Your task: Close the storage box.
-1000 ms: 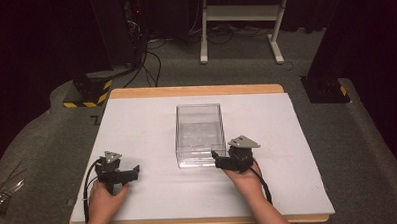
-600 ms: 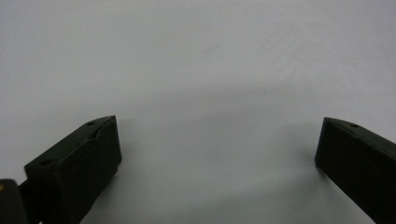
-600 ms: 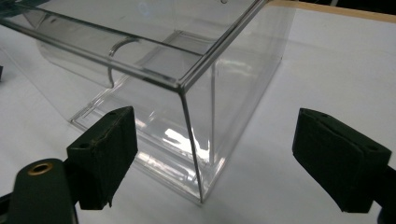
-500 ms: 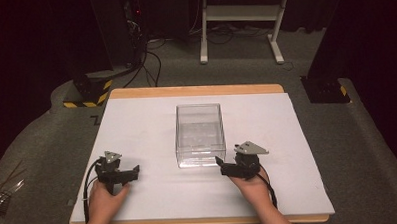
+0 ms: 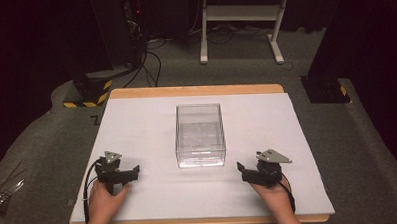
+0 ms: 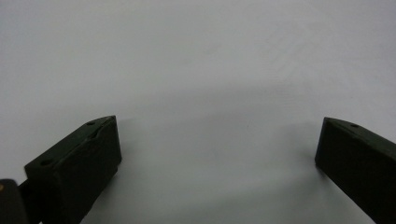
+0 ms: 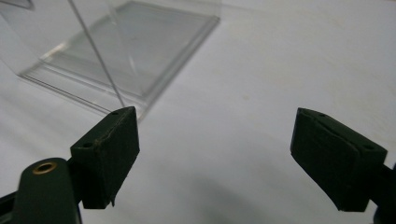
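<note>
From above, the clear box (image 5: 200, 136) stands between and beyond the left gripper (image 5: 132, 173) and right gripper (image 5: 241, 170), touching neither. The left gripper view shows wide-open jaws over bare white table (image 6: 196, 60). The right gripper view shows empty jaws closing, the box (image 7: 126, 51) just beyond the left finger (image 7: 112, 149).

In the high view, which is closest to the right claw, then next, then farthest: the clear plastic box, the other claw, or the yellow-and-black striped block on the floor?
1. Clear plastic box: on the table, just up and left of the right claw, not touching it.
2. Left claw: across the table's near edge, at the left.
3. Yellow-and-black striped block: on the floor beyond the table's far left corner.
</note>
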Demonstrator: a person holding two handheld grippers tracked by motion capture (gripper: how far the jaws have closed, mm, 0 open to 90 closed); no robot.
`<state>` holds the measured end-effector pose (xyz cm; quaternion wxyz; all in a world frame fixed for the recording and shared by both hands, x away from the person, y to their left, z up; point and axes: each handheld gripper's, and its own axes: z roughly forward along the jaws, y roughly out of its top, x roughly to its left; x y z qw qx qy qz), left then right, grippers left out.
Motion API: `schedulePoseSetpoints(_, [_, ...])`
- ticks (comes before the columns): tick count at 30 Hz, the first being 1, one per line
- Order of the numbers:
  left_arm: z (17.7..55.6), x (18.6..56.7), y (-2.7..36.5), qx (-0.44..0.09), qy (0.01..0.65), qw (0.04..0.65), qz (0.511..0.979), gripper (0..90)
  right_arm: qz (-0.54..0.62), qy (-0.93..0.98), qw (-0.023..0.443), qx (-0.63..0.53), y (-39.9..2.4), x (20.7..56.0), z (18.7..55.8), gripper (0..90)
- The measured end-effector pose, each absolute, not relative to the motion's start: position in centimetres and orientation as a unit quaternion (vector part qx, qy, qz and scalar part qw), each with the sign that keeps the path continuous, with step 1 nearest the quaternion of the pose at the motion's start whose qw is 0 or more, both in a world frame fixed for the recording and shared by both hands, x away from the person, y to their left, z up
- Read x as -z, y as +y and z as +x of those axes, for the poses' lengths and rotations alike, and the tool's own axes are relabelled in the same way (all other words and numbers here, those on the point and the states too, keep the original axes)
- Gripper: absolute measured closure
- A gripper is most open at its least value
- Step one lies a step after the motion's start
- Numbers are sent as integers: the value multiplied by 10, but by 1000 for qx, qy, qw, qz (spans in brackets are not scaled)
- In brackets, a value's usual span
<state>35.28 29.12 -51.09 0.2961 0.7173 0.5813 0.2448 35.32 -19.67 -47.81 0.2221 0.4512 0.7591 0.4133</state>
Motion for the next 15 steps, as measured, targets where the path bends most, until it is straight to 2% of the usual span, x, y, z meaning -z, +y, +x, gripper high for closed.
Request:
schedulePoseSetpoints(8, [353,511,291,-244,581,296,718,5,476,758,248,-372,-235,492,345,169])
schedulePoseSetpoints(15, [353,511,291,-244,582,296,717,6,472,760,266,-358,-245,499,336,183])
